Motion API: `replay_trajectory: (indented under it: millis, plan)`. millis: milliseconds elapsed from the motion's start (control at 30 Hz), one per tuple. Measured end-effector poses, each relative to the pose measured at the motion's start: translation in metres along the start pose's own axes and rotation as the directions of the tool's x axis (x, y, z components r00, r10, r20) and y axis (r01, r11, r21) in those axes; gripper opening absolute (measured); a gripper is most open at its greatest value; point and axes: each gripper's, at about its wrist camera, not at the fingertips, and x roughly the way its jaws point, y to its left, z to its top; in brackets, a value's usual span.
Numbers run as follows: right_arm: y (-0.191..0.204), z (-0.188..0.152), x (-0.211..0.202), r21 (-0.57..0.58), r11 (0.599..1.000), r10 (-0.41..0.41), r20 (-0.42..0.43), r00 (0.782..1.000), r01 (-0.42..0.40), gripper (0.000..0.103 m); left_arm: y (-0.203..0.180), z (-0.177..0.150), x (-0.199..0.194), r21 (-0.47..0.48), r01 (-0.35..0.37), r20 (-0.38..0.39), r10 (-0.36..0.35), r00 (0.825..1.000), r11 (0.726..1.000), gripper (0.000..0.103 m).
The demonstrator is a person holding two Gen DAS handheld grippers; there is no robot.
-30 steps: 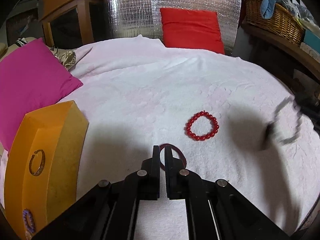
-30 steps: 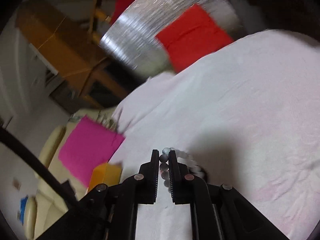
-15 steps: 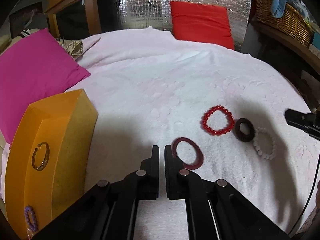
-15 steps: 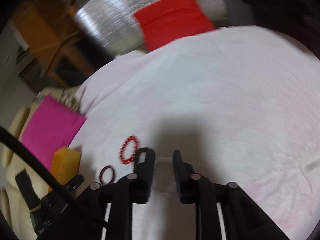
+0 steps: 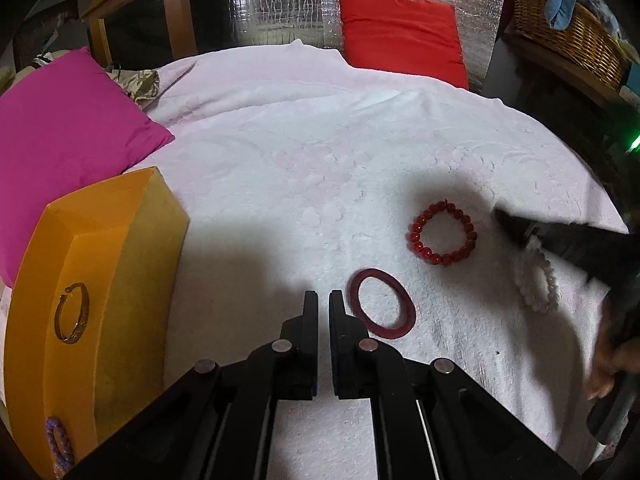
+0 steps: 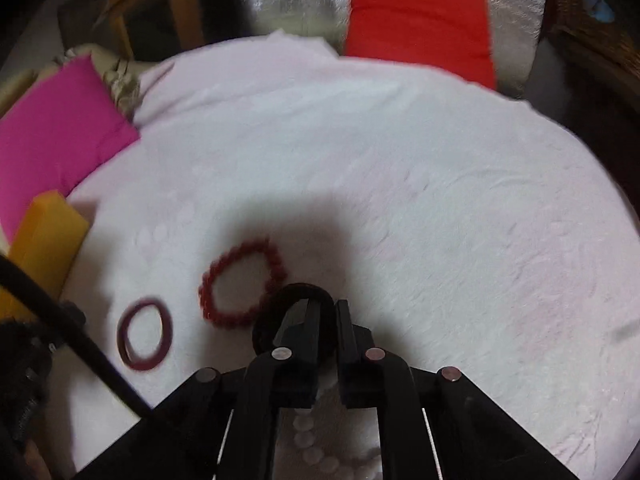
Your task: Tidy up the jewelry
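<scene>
So your left gripper (image 5: 323, 300) is hanging low over the pink blanket (image 5: 320, 168) with its fingers nearly pressed together, just a thin slit between them and nothing in it. The maroon bangle (image 5: 382, 309) lies flat right beside the tip of its right finger, close but I can't tell if it's touching.

Past that, the red bead bracelet (image 5: 443, 232) sits flat on the blanket, near the bangle but apart from it. To its right your right gripper comes into the left camera's view as a dark blurry wedge, with the white bead bracelet (image 5: 536, 276) lying under and beside it.

From the right wrist cam, your right gripper (image 6: 326, 312) has a narrow gap between the fingers, and the black ring (image 6: 276, 308) sits at the tips, with its left finger over the ring's middle. Whether it's actually pinching the ring, I can't tell; the picture is smeared. The white beads show below, between the gripper's arms. The red bracelet is just left of the ring, looks like it's touching its edge.

Over on the left, the orange box (image 5: 132, 248) stands by the magenta pillow (image 5: 60, 132), with a gold bangle (image 5: 72, 312) and a purple bead bracelet (image 5: 59, 446) on its face.
</scene>
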Motion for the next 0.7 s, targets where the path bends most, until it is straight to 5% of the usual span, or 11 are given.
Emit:
replay_trajectory:
  millis: [67,167,200,267,300,367,400,500,600,633,700]
  plan:
    - [-0.024,0.011,-0.037,0.134,0.979,0.132,0.150,0.980,-0.152,0.007,-0.001,0.000,-0.001,-0.002,0.014,0.000,-0.014,1.000,1.000,0.004]
    - [-0.060,0.014,-0.094,0.228,0.931,0.184,0.379,0.907,-0.284,0.007,-0.002,0.000,-0.001,0.003,0.006,0.005,-0.006,1.000,1.000,0.004]
    - [-0.069,0.012,-0.098,0.238,0.930,0.174,0.388,0.905,-0.280,0.007,-0.001,-0.001,0.000,0.000,0.000,0.000,0.000,1.000,1.000,0.004]
    - [-0.084,0.009,-0.087,0.281,0.939,0.108,0.309,0.945,-0.199,0.007,0.000,-0.002,0.002,-0.010,-0.012,-0.012,0.012,1.000,1.000,0.004]
    - [-0.101,0.003,-0.086,0.351,0.903,0.134,0.316,0.939,-0.247,0.007,0.002,-0.002,0.003,-0.018,-0.013,-0.016,0.013,1.000,1.000,0.004]
    - [-0.134,-0.006,-0.102,0.430,0.795,0.247,0.417,0.875,-0.429,0.007,0.004,0.000,0.001,-0.030,0.000,-0.003,0.000,1.000,1.000,0.004]
    - [-0.141,-0.008,-0.113,0.416,0.796,0.244,0.443,0.863,-0.439,0.007,0.006,0.001,0.001,-0.029,0.001,0.006,-0.001,1.000,1.000,0.004]
    - [-0.150,-0.014,-0.115,0.404,0.858,0.148,0.397,0.906,-0.317,0.007,0.011,0.003,0.006,-0.035,0.020,0.005,-0.020,1.000,0.999,0.008]
    - [-0.166,-0.025,-0.094,0.469,0.832,0.175,0.284,0.943,-0.296,0.007,0.011,0.005,0.012,-0.033,0.061,-0.003,-0.061,0.998,0.998,0.033]
    - [-0.168,-0.028,-0.093,0.462,0.844,0.159,0.269,0.950,-0.272,0.007,0.009,0.006,0.013,-0.031,0.068,0.002,-0.068,0.998,0.997,0.049]
    - [-0.167,-0.030,-0.091,0.430,0.870,0.147,0.242,0.959,-0.242,0.007,0.004,0.006,0.015,-0.034,0.069,0.020,-0.068,0.997,0.997,0.058]
